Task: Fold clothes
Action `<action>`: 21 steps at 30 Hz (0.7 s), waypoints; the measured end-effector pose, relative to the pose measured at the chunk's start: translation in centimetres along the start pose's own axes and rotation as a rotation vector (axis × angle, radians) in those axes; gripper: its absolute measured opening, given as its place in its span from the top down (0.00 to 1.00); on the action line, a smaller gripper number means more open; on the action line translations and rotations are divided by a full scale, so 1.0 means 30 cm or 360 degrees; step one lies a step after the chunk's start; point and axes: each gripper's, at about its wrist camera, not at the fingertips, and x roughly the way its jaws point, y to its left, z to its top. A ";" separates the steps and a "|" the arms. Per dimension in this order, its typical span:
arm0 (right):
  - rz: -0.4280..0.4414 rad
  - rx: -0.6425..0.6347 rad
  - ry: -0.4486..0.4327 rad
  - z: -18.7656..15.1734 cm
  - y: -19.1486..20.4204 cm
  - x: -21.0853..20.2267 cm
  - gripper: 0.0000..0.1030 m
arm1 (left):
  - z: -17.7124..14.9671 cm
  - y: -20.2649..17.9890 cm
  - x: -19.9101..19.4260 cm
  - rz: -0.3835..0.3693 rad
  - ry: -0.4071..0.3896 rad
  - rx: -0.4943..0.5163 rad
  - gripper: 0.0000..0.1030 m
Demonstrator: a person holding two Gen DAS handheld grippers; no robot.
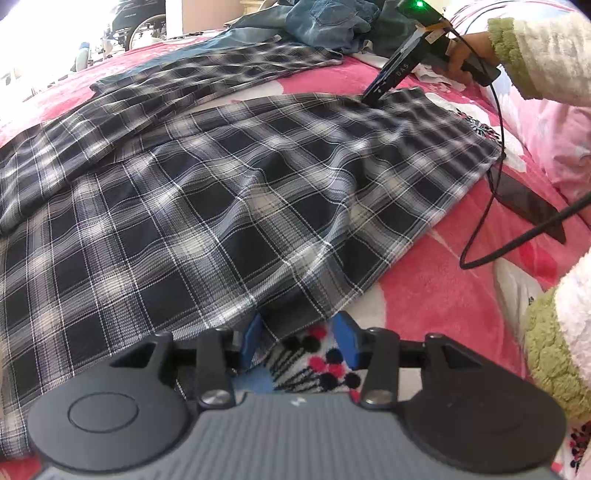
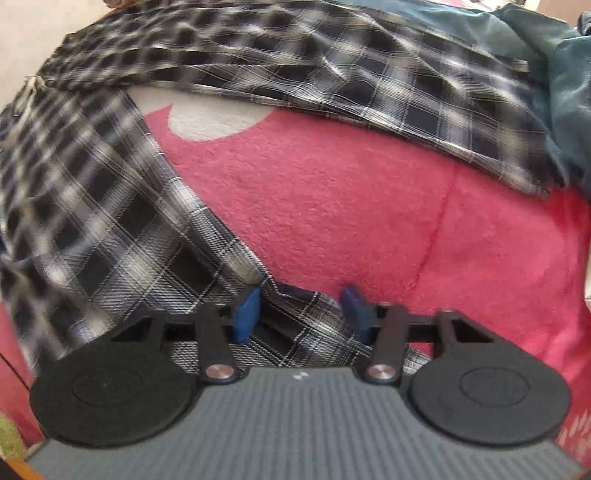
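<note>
- No box, basket or drawer showed in either view; the clothes lay straight on a bed under a pink fleece blanket (image 1: 436,291) patterned with white shapes and dark dots.
- The plaid trousers (image 1: 207,206), dark navy with white and grey checks, were spread flat across the near half of the bed, one leg nearer and the other lying farther off.
- Beyond them, at the far side, sat a heap of blue denim garments (image 1: 325,22), rumpled rather than folded.
- The left gripper (image 1: 298,341) pointed steeply down at the near hem of the trousers. Its blue pads (image 1: 253,341) stood moderately apart; the left one touched the cloth edge, while blanket showed in the gap, so nothing was pinched.
- The right gripper (image 2: 301,312) also tipped steeply downward over a corner of the plaid cloth. In its own view the pads (image 2: 246,314) stood apart with a flap of fabric lying between them; whether they pressed on it I could not tell, and the cloth around was blurred.
- From the left camera, the right gripper's tip met the far right corner of the trousers, gripped by a hand (image 1: 461,55) in a fluffy white sleeve (image 1: 543,51) with a green cuff.
- A black cable (image 1: 491,173) trailed from that tool down across the blanket.
- White letters reading "DAS" ran along the tool's dark body, and a green light (image 1: 419,5) glowed on top.
</note>
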 end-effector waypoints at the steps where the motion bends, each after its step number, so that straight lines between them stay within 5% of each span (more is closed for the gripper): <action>1: -0.0016 -0.0003 -0.0034 -0.004 0.008 -0.012 0.94 | -0.002 0.000 0.000 0.0000 0.0000 0.0000 0.56; 7: -0.0195 0.0147 -0.0276 -0.051 0.003 -0.069 1.00 | -0.007 -0.002 0.006 0.0005 -0.0001 0.0012 0.56; 13: -0.0311 0.0355 -0.0341 -0.098 -0.050 -0.044 0.98 | -0.006 -0.003 0.007 0.0009 0.0000 0.0013 0.56; 18: -0.0064 0.0587 -0.0521 -0.082 -0.062 -0.108 0.92 | -0.008 -0.007 0.010 0.0013 -0.0001 0.0023 0.54; 21: 0.0071 0.0606 -0.0538 -0.044 -0.036 -0.093 0.68 | -0.008 -0.010 0.012 0.0014 -0.0001 0.0028 0.53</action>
